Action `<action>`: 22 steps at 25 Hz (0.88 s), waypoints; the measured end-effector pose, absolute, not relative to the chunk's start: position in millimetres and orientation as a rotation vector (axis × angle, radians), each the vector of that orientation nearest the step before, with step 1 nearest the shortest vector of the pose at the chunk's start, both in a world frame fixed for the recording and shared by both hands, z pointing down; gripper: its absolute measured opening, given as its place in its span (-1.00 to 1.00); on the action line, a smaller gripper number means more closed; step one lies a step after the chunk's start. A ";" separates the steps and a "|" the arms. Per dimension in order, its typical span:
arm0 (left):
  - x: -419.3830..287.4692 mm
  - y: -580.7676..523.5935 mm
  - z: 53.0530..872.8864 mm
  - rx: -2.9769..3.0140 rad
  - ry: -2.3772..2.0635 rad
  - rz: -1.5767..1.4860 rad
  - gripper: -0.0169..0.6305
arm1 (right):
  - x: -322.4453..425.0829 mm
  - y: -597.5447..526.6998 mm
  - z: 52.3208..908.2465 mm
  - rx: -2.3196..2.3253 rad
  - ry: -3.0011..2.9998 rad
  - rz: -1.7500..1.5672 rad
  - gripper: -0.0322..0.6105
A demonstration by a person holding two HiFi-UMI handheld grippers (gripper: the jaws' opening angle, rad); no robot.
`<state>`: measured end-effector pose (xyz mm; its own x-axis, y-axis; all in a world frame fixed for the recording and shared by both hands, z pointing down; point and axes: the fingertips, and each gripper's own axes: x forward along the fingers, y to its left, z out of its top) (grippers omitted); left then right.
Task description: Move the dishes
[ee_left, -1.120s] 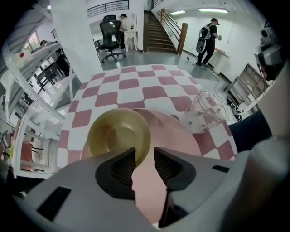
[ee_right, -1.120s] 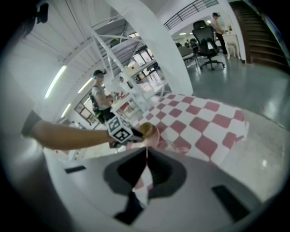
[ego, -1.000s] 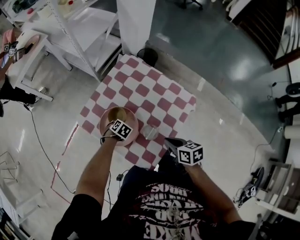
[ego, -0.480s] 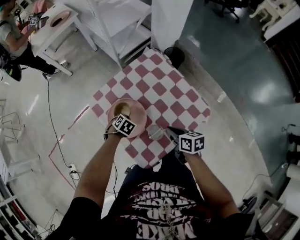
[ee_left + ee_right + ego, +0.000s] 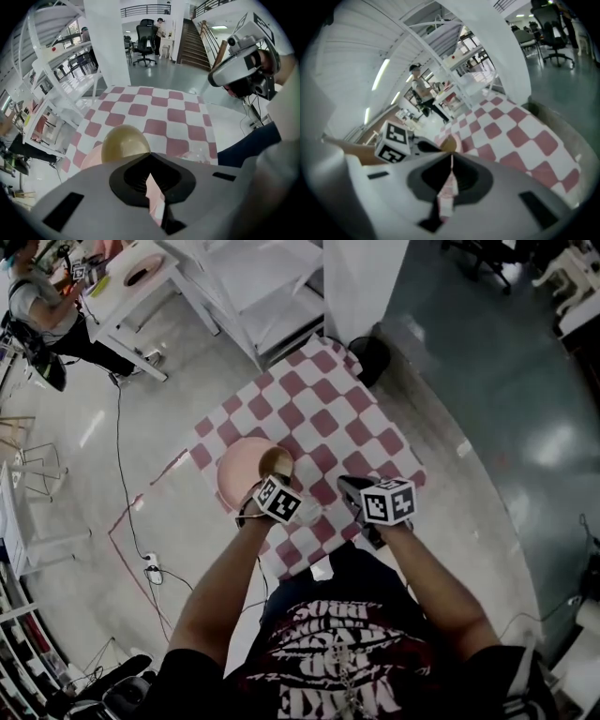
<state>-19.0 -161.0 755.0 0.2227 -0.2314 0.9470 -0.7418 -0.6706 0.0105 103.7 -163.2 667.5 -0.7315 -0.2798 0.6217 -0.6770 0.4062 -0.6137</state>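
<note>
Head view, gold bowl (image 5: 276, 462) on plate (image 5: 234, 474), left claw (image 5: 266, 482) clamping plate, right claw (image 5: 346, 484) closed

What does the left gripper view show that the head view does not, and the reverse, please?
Only the left gripper view shows the office chair, the staircase and the head camera rig. Only the head view shows the marker cube on the left gripper, the left forearm and the printed black T-shirt. Both show the checked tablecloth and the gold bowl on the pink plate.
</note>
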 end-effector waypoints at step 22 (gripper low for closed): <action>89.9 -204.6 813.1 1.994 -0.711 1.489 -0.82 | 209.0 -159.2 688.7 0.921 -2.165 1.349 -0.79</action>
<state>89.9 -204.6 813.1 0.2482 -0.0895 0.9646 -0.6940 -0.7111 0.1126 209.0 -159.2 688.7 -0.6887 -0.3102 0.6553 -0.7249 0.3075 -0.6164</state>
